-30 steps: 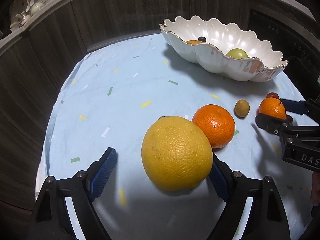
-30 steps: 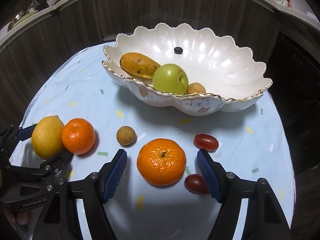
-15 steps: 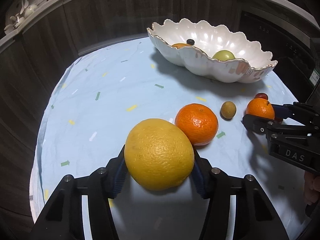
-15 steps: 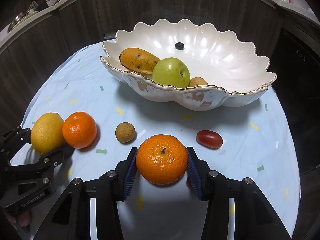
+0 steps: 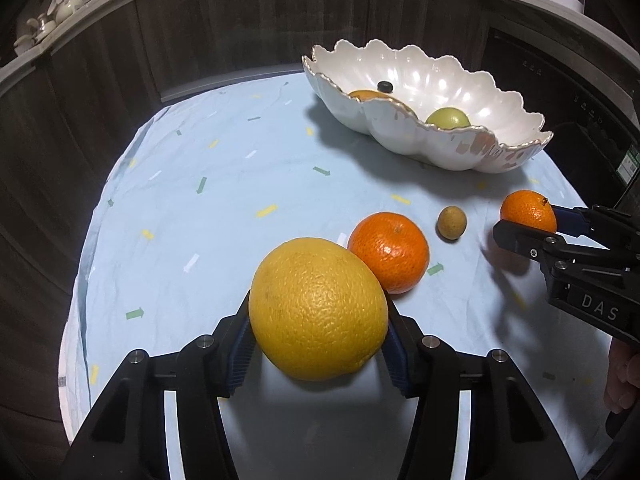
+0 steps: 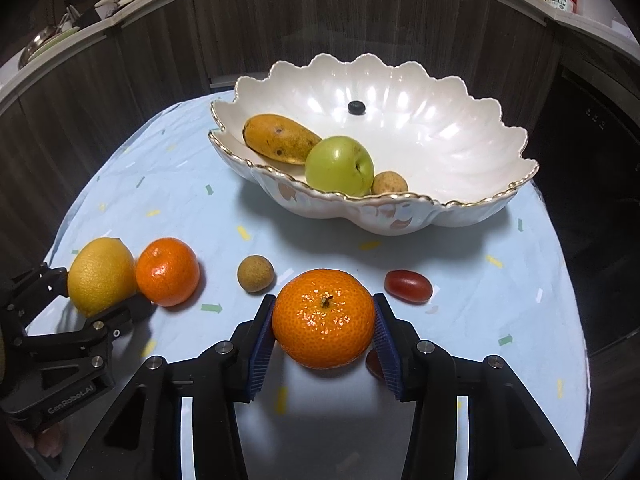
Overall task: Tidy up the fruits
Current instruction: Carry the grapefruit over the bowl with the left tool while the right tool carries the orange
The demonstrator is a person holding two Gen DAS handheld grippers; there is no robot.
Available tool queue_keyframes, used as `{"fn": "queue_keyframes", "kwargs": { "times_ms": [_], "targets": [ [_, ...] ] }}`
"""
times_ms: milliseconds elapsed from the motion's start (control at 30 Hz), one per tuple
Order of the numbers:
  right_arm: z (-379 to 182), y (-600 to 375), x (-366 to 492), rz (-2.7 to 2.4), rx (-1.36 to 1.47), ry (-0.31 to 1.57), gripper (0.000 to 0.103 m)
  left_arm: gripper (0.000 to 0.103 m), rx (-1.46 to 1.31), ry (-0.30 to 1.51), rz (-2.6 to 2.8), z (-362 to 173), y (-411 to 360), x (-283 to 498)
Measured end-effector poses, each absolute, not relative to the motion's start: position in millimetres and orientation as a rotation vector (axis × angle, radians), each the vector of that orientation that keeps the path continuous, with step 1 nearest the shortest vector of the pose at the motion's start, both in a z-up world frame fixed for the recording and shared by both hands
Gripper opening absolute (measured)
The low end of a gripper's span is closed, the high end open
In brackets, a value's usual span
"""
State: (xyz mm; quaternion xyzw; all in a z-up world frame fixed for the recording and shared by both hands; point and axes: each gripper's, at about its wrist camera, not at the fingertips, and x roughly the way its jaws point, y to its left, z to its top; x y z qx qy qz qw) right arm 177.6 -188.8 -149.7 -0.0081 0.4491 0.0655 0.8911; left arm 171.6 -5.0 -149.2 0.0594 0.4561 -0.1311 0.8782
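My left gripper (image 5: 318, 340) is shut on a large yellow citrus fruit (image 5: 318, 308), its blue pads pressed on both sides. A loose tangerine (image 5: 388, 252) touches that fruit on the light blue cloth. My right gripper (image 6: 323, 334) is shut on a second tangerine (image 6: 323, 318), stem up. The white scalloped bowl (image 6: 460, 208) stands behind, holding a mango (image 6: 280, 140), a green apple (image 6: 340, 166), a small brown fruit (image 6: 389, 184) and a dark berry (image 6: 356, 107). In the right wrist view the left gripper (image 6: 86, 292) shows at the left with the yellow fruit (image 6: 100, 276).
A small round brown fruit (image 6: 256, 274) and a red grape tomato (image 6: 408, 286) lie on the cloth (image 6: 168, 184) between grippers and bowl; another red one (image 6: 374, 362) peeks from behind my right pad. Dark wood cabinets ring the table. A hand (image 5: 622, 376) shows at the right edge.
Both grippers have closed from open onto their fruits: the left onto the yellow citrus, the right onto the tangerine. The bowl and loose fruits have not moved.
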Motion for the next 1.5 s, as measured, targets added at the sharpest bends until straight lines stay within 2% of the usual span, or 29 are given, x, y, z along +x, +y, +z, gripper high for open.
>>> {"fn": "queue_keyframes", "kwargs": {
  "times_ms": [767, 1500],
  "targets": [
    [-107.1, -197.8, 159.4, 0.130, 0.008, 0.840, 0.047, 0.055, 0.136, 0.863, -0.272, -98.9, -16.1, 154.6],
    [-78.0, -233.5, 163.8, 0.089, 0.062, 0.801, 0.047, 0.055, 0.155, 0.818, -0.316, -64.3, -54.9, 173.8]
  ]
}}
